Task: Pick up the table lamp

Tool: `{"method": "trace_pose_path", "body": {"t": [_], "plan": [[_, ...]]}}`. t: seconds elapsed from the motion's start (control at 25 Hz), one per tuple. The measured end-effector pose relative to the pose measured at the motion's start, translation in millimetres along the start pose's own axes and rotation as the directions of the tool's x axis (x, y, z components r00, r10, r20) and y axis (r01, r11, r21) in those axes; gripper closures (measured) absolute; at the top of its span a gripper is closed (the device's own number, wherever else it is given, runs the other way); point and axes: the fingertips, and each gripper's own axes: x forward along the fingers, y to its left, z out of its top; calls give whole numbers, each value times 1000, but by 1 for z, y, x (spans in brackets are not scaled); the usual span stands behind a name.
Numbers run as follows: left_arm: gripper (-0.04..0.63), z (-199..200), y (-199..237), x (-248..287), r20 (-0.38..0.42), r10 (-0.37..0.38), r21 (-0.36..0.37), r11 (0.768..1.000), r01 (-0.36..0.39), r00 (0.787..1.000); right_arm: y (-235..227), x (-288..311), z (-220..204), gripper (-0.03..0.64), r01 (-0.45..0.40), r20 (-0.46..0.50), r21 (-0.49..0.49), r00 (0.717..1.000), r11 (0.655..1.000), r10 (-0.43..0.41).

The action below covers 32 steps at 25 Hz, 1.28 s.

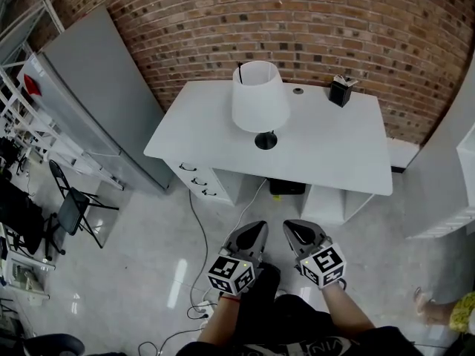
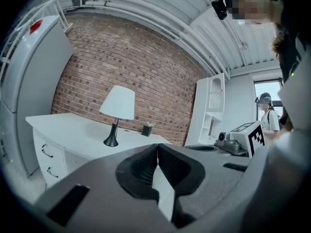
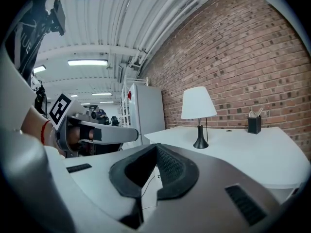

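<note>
Left gripper [image 1: 258, 230] and right gripper [image 1: 292, 228], both clenched empty, sit low centre over open floor [image 1: 148, 265]. The table lamp [image 1: 260, 99] stands upper centre on the desk [image 1: 334, 154], well apart from them (shade hides its stem from above).

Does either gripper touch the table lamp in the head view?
No, the table lamp stands upright on the white desk, while the left gripper and the right gripper are over the floor, short of the desk.
</note>
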Motion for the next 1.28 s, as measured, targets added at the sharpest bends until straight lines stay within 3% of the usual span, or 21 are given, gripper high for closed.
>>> {"method": "trace_pose_path", "body": {"t": [0.44, 1.28], "plan": [[588, -2, 46, 40, -28, -4, -37, 999, 3, 1000, -35, 43, -7, 621, 23, -23, 26, 999, 999, -22], [588, 40, 166, 139, -49, -126, -71, 990, 122, 991, -106, 190, 13, 621, 69, -76, 20, 995, 997, -68]]}}
